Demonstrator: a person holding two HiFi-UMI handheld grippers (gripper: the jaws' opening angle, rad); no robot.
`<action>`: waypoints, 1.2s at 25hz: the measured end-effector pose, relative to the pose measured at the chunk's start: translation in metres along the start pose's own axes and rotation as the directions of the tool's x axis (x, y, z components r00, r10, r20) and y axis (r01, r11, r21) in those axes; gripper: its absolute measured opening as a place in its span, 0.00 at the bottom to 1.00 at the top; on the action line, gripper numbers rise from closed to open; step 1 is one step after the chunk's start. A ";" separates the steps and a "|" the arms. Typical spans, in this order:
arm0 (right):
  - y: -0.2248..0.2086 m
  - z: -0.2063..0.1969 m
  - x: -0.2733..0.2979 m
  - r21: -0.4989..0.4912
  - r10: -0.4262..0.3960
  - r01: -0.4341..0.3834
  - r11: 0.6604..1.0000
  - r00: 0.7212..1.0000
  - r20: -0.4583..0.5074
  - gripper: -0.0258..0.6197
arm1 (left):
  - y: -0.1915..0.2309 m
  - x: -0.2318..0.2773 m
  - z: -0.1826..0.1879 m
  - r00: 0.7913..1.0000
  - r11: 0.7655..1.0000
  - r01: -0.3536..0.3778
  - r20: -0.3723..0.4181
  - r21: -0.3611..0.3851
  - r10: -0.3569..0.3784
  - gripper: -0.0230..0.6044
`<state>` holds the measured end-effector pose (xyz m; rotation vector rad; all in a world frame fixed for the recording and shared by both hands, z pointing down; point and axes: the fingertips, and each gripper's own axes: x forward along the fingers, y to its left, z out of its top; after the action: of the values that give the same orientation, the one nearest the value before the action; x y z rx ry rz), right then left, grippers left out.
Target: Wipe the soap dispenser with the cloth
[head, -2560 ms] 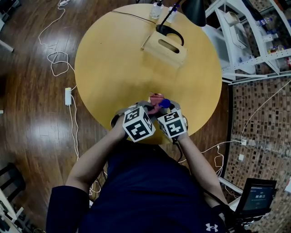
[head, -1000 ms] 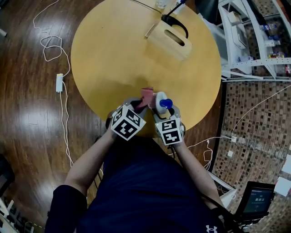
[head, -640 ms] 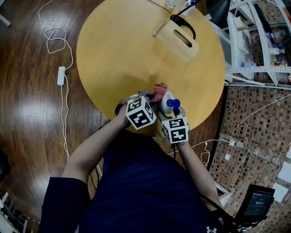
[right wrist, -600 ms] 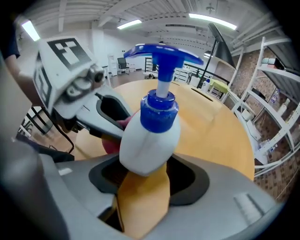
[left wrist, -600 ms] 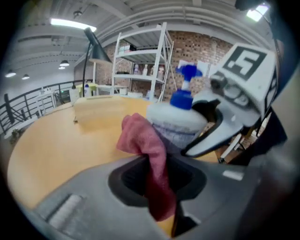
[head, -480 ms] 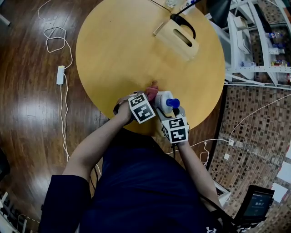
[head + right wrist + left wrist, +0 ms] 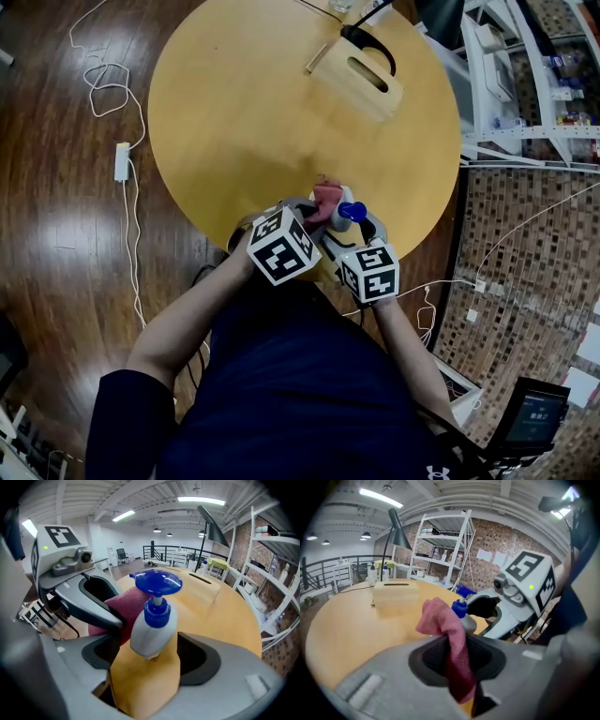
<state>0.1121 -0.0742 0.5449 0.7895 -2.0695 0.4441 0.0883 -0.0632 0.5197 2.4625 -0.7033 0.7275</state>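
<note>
A white soap dispenser [image 7: 152, 625] with a blue pump top [image 7: 352, 211] stands near the front edge of the round wooden table [image 7: 244, 122]. My right gripper [image 7: 150, 656] straddles it. Its jaws are opening, and a gap shows between each pad and the bottle. My left gripper [image 7: 457, 656] is shut on a pink cloth [image 7: 445, 625]. The cloth [image 7: 326, 197] bunches out past the jaws and lies against the bottle's left side [image 7: 129, 604]. In the head view the two marker cubes hide most of both grippers.
A wooden box [image 7: 356, 80] with a slot stands at the table's far side, beside a black desk lamp base [image 7: 361, 37]. White shelving [image 7: 506, 66] stands to the right. Cables lie on the wood floor [image 7: 103, 103] to the left.
The left gripper with the cloth has shifted back and forth along the bottle's left side. The bottle and the right gripper have stayed near the table's front edge.
</note>
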 end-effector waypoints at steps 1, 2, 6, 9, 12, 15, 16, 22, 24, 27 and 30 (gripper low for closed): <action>0.002 0.000 0.002 -0.006 -0.004 0.004 1.000 1.000 -0.017 0.63 | 0.000 0.000 -0.002 1.000 1.000 -0.013 -0.003 0.005 0.013 0.18; 0.002 -0.001 0.005 -0.022 -0.013 0.012 1.000 0.999 -0.035 0.63 | 0.001 0.000 -0.005 1.000 1.000 -0.025 -0.010 0.009 0.025 0.18; -0.007 -0.009 0.012 -0.073 -0.070 0.064 0.995 0.993 -0.093 0.50 | 0.003 0.013 -0.025 0.996 1.000 -0.016 -0.083 0.015 0.017 0.18; -0.006 -0.008 0.012 -0.004 -0.039 0.038 0.999 0.995 -0.087 0.48 | 0.006 0.038 -0.058 0.984 1.000 0.000 -0.178 0.011 0.002 0.18; -0.003 -0.008 0.013 0.040 -0.014 0.017 0.999 0.997 -0.081 0.48 | 0.006 0.059 -0.084 0.976 0.999 -0.003 -0.217 -0.042 -0.006 0.18; -0.002 -0.008 0.011 0.056 0.007 -0.002 0.998 0.997 -0.073 0.48 | 0.014 0.058 -0.082 0.986 0.990 -0.061 -0.162 -0.130 0.040 0.18; 0.000 -0.006 0.008 0.049 0.015 -0.012 0.999 0.998 -0.061 0.49 | 0.016 0.052 -0.077 0.989 0.986 -0.079 -0.134 -0.148 0.059 0.18; 0.000 0.038 -0.030 -0.049 0.074 -0.067 0.997 0.987 0.143 0.50 | 0.007 0.005 -0.022 0.996 0.991 -0.066 0.052 -0.117 0.073 0.18; -0.007 0.048 -0.034 -0.075 0.076 -0.062 0.995 0.978 0.193 0.48 | 0.002 0.001 -0.008 0.993 0.993 -0.071 0.083 -0.089 0.079 0.18; -0.010 0.048 -0.030 -0.147 0.073 -0.044 0.988 0.978 0.196 0.41 | 0.002 0.013 -0.008 0.993 0.994 -0.085 0.070 -0.074 0.091 0.18; -0.009 0.047 -0.026 -0.167 0.055 -0.020 0.986 0.976 0.212 0.35 | 0.011 0.032 -0.029 0.995 0.991 -0.100 -0.001 -0.090 0.100 0.18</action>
<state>0.1011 -0.0977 0.4967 0.7274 -2.2928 0.2114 0.0951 -0.0664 0.5635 2.3614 -0.8473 0.7122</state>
